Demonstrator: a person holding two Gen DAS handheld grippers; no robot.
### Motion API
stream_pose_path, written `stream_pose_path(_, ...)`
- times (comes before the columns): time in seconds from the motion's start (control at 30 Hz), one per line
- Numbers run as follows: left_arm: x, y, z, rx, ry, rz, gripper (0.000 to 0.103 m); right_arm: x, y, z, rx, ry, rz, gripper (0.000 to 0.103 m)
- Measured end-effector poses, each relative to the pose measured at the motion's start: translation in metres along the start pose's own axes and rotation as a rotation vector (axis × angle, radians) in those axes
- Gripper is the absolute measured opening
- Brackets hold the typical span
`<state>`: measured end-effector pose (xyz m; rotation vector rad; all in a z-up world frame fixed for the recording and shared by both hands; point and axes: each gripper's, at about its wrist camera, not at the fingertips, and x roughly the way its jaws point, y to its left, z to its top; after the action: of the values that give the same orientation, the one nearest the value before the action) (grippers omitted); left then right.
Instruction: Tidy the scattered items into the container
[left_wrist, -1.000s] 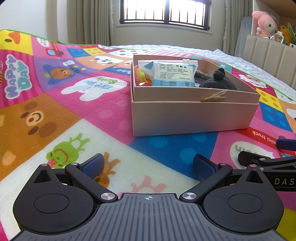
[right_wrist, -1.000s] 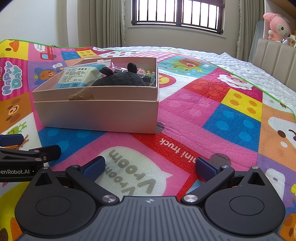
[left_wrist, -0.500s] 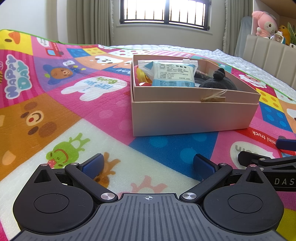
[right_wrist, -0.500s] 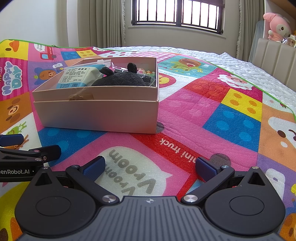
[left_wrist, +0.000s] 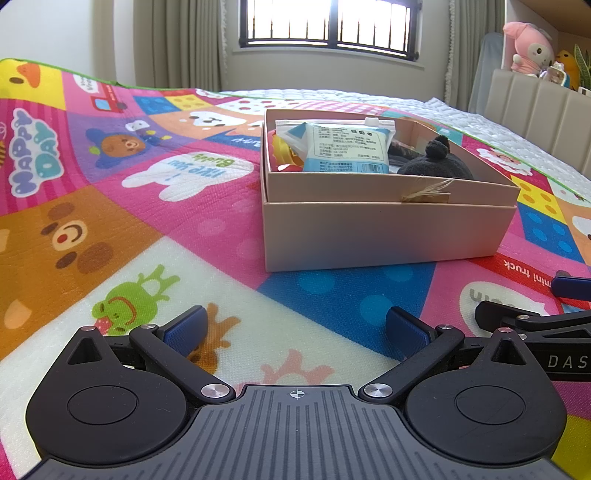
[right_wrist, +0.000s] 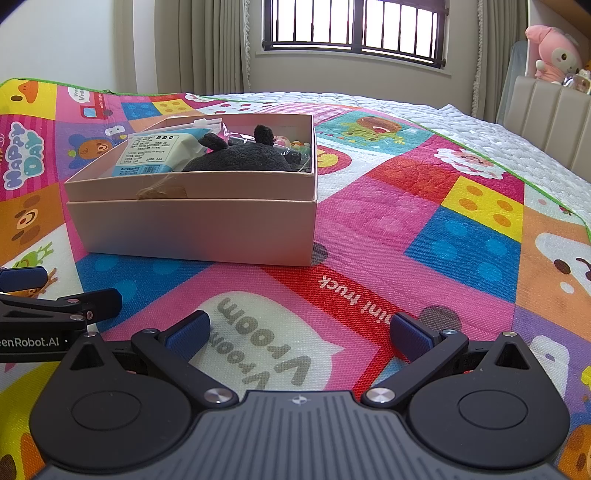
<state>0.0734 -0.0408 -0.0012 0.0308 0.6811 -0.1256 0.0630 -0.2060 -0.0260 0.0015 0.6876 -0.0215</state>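
Resting low over the patchwork play mat (left_wrist: 110, 206), the left gripper (left_wrist: 295, 332) has its blue-padded fingers (left_wrist: 184, 329) spread wide apart with nothing between them, only the mat's frog and cream panels below. Just ahead of it and a little to its right sits the beige cardboard box (left_wrist: 384, 232), which serves as the landmark for everything else. Inside the box, toward its left side, lies a pale blue and white packet (left_wrist: 347, 147) with printed text, partly under a clear zip bag (left_wrist: 332, 123); a bit of yellow and red shows at the box's left wall, too hidden to name. Toward the box's right side lies a dark grey plush toy (left_wrist: 436, 164) with round ears. A tuft of frayed fibre (left_wrist: 428, 192) sticks out of the box's near rim.

To the right of the box, and nearer than it, the right gripper (right_wrist: 299, 338) hovers just above the mat's "Vroom" speech bubble (right_wrist: 266, 343), its fingers equally far apart and empty. Well behind the box, barred windows (right_wrist: 354, 26) and curtains (right_wrist: 199, 44) close the room, and far off to the right of the box a pink plush (right_wrist: 554, 53) sits atop a padded headboard (right_wrist: 546, 118).
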Motion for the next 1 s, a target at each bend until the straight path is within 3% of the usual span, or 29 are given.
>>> stream_pose_path(1.0, -0.0003, -0.0002, -0.0001, 0.001, 0.0, 0.0, 0.103, 0.0, -0.0003, 0.0, 0.0, 0.0, 0.0, 0.103)
